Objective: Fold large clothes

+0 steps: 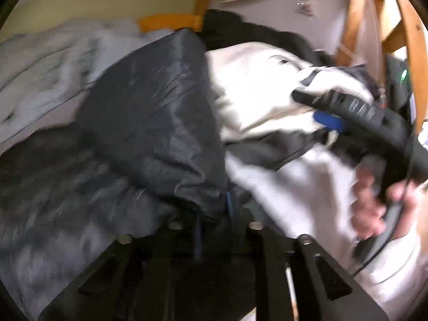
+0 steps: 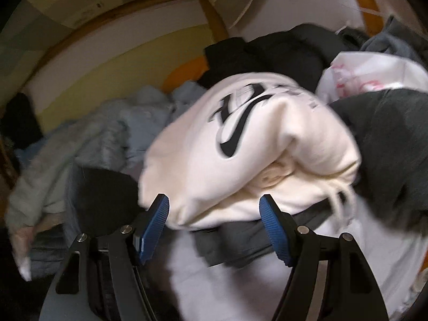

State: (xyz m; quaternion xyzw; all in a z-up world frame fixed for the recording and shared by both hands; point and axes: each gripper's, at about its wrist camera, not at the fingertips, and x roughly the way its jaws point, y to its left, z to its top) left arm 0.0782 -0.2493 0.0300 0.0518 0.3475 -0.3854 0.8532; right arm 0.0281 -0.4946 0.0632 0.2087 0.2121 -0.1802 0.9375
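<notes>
Right gripper (image 2: 216, 224) open | cream hoodie (image 2: 240, 144) between, just beyond pads

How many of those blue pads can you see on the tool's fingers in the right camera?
2. One blue pad sits on the left finger, the other on the right finger, spread apart below the folded white hoodie. None looks hidden.

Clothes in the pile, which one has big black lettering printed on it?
The cream hoodie, folded on top of the pile just ahead of the open right gripper. The dark puffy jacket and the pale blue garment show no print.
</notes>
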